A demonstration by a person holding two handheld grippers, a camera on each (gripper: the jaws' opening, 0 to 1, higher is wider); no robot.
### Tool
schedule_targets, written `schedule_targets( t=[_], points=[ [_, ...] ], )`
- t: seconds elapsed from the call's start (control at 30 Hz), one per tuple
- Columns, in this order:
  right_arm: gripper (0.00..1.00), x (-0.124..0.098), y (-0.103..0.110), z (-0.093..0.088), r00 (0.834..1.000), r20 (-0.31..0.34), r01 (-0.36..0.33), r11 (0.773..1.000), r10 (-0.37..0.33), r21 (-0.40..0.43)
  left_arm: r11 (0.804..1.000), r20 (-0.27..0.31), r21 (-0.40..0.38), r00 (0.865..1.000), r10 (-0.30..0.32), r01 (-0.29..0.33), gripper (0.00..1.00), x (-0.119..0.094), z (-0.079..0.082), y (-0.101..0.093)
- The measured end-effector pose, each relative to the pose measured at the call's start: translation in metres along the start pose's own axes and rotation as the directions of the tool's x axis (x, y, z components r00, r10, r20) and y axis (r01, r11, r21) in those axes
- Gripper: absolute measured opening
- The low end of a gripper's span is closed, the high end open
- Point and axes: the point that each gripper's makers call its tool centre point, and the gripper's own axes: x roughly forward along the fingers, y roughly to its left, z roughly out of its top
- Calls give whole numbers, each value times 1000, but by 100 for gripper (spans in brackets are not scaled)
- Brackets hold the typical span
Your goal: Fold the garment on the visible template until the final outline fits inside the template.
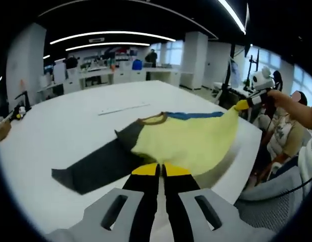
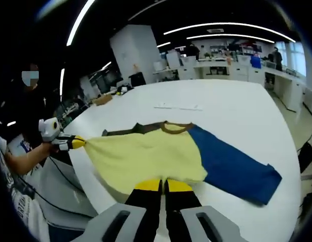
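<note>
A yellow garment (image 1: 191, 141) with a brown collar (image 1: 153, 119) lies partly lifted over the white table (image 1: 70, 126). Its dark grey sleeve (image 1: 95, 169) lies flat on the table and its blue sleeve (image 2: 231, 169) spreads toward the table edge. My left gripper (image 1: 161, 169) is shut on the yellow hem at the bottom of the left gripper view. My right gripper (image 2: 164, 184) is shut on the hem of the same garment (image 2: 145, 159). Each gripper also shows in the other's view, pinching a stretched hem corner: the right gripper (image 1: 241, 105) and the left gripper (image 2: 80, 142).
A thin pale strip (image 1: 123, 108) lies on the table beyond the collar. The table's rounded edge (image 2: 90, 181) runs close under the hem. A person's arm (image 1: 297, 108) and body stand beside it. Office desks (image 1: 120, 75) fill the background.
</note>
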Motion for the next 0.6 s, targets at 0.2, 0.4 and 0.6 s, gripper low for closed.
schedule_targets(
  t=[0.2, 0.4, 0.6],
  points=[
    [0, -4, 10, -16, 999, -31, -6, 1000, 5, -12, 999, -19, -34, 1000, 2, -2, 0, -10, -15, -9],
    [0, -11, 18, -33, 998, -56, -13, 1000, 13, -4, 997, -48, -82, 999, 4, -8, 0, -21, -31, -16],
    [0, -19, 20, -51, 998, -69, -12, 999, 15, 41, 994, -106, -107, 994, -4, -7, 0, -26, -50, -29]
  ],
)
